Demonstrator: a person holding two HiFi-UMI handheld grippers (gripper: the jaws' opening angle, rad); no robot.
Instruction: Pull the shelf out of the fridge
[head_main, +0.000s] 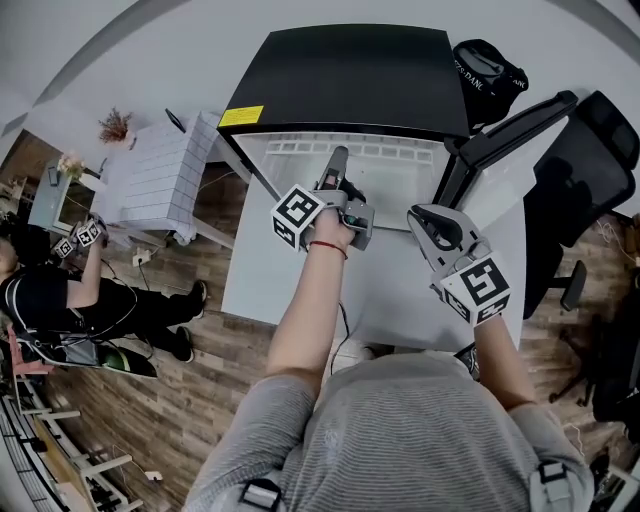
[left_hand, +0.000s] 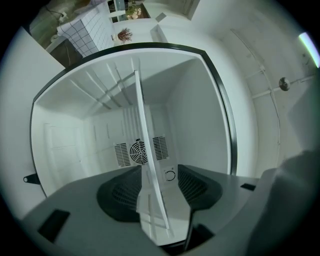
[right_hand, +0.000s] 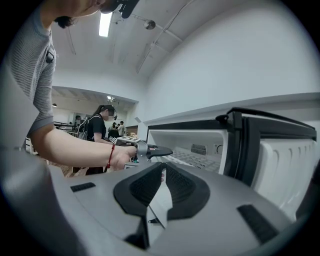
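Left tongs (head_main: 338, 160) reach level into the open fridge (head_main: 350, 80), rolled on their side, so in the left gripper view the shelf (left_hand: 141, 115) shows as an upright sheet. Jaws are spread wide. The shelf's white front edge sits between them, and no clear pinch is visible. The shelf runs straight ahead from the left tongs (left_hand: 157, 172) into the white cavity, seated in the wall rails. The round fan vent (left_hand: 139, 150) is on the back wall beyond it.

Right tongs (head_main: 425, 222) are beside the left pair, outside the fridge mouth and short of it, aimed about level. Their tips are pressed together with nothing between them, seen in the right gripper view (right_hand: 162, 170). From there the shelf (right_hand: 195, 159) lies ahead and slightly right. The open door (right_hand: 270, 150) is further right, and the left hand (right_hand: 120, 157) is ahead-left.

A yellow label (head_main: 241, 117) is on the fridge top, beyond the left tongs. A bystander (head_main: 60, 290) sits far out on the left side.
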